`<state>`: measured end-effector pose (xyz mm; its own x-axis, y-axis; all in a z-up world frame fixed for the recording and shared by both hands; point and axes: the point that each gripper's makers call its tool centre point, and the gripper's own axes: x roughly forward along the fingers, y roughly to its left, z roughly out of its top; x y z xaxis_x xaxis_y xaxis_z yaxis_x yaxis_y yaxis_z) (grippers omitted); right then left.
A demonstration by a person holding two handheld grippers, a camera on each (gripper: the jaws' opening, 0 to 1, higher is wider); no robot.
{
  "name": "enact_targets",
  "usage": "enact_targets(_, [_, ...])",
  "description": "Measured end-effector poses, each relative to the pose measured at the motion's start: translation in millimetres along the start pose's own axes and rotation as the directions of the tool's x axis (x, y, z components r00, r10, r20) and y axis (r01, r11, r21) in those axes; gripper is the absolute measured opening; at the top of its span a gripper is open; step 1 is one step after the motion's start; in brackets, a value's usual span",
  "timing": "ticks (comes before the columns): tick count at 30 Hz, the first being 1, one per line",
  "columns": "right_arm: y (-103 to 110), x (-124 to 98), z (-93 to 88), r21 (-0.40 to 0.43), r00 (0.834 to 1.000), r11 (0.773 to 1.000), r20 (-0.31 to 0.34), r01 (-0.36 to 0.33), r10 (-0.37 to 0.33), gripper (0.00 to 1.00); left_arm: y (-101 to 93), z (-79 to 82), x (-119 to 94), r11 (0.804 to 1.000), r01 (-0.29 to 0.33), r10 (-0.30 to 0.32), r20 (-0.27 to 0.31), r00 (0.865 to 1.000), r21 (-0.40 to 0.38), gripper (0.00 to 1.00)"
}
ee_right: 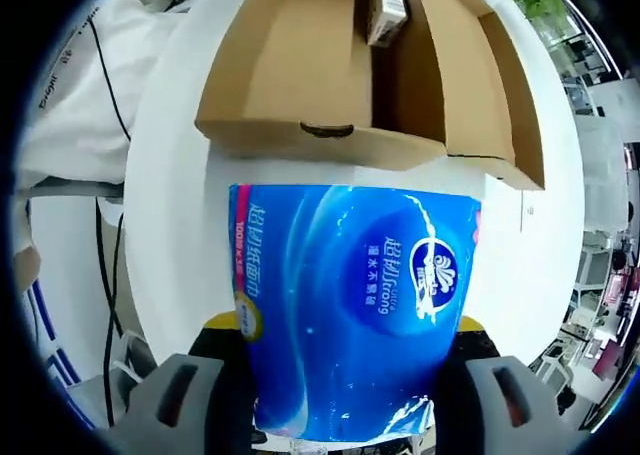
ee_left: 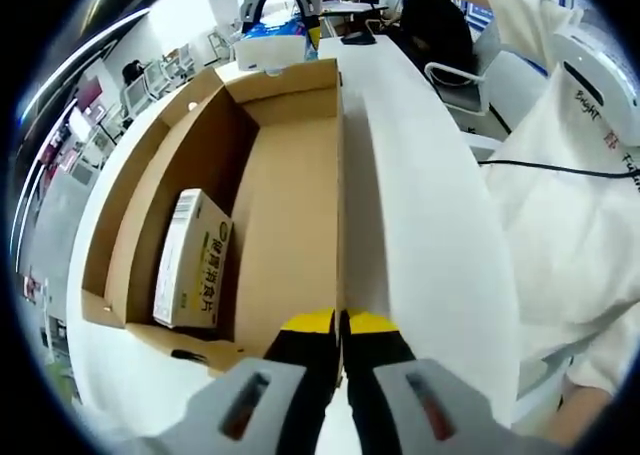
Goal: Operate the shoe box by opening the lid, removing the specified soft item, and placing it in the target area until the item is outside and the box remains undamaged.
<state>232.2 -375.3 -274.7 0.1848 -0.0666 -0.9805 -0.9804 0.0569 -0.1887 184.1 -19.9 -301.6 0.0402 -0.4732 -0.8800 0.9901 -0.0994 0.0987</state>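
Tissue pack (ee_right: pixel 350 310), blue and soft, sits outside the box (ee_right: pixel 300 75), pinched between the jaws of the right gripper (ee_right: pixel 345 375) and held above the white table (ee_right: pixel 175 225), just short of the box's near wall. The left gripper (ee_left: pixel 342 327) has its yellow-tipped jaws pressed together on the edge of the box lid (ee_left: pixel 290 225), which lies folded flat beside the open tray. A small carton (ee_left: pixel 190 260) lies inside the tray against one wall.

To finish the step well, the pack should probably be lowered flat onto bare table clear of the box, and released only once it rests there; a light squeeze is enough, since the wrap dents easily. The left grip on the lid should stay gentle so the cardboard does not crease.

Surface: a smooth white tabletop. Surroundings: an office-like room with desks and monitors (ee_left: pixel 135 90), a person in white (ee_left: pixel 570 205) alongside.
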Motion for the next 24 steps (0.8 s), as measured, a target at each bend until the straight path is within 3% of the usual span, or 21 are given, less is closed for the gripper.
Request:
enact_targets(14, [0.8,6.8,-4.6,-0.010,1.000,1.000,-0.008,0.016,-0.016,0.72,0.5,0.5,0.1,1.000,-0.004,0.004,0.004,1.000,0.004,0.01])
enact_targets(17, [-1.8,6.4,-5.1,-0.050,0.999,0.998,-0.007,0.036,-0.037,0.73,0.5,0.7,0.2,1.000,-0.006,0.006,0.004,1.000,0.005,0.01])
enact_targets(23, [3.0,7.1,-5.8,-0.018,1.000,1.000,-0.011,0.010,-0.010,0.75,0.8,0.8,0.4,1.000,-0.002,0.002,0.001,1.000,0.000,0.02])
enact_targets(24, [0.8,6.1,-7.5,-0.036,0.999,0.999,-0.018,0.032,-0.033,0.75,0.9,0.8,0.4,1.000,-0.003,0.003,0.001,1.000,0.003,0.02])
